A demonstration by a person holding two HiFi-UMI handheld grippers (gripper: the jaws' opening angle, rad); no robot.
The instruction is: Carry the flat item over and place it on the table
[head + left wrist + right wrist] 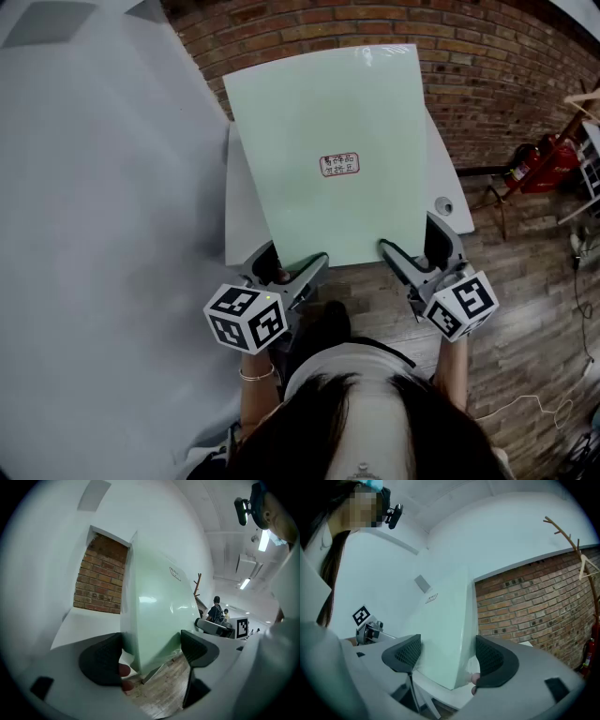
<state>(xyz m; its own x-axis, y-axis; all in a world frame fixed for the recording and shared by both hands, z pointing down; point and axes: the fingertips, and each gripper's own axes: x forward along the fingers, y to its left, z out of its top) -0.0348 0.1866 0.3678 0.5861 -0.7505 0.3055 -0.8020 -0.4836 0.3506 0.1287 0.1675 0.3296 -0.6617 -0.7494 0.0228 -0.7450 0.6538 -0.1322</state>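
Counter (236,206): white, set against brick wall.
Board (337,141): pale green, flat, seen over counter; contact with counter cannot be told.
Left gripper (152,641): jaws spread wide, board's near edge between them, not clamped.
Right gripper (449,644): same.
Risk: board could be dropped if tipped, since nothing is clamped.
Containers: none seen.

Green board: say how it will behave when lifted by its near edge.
The green board probably stays stiff: it juts past the white table with no visible sag. Its glossy face may slip in a grip. Broad and thin, it would likely swing if gripped along one edge.
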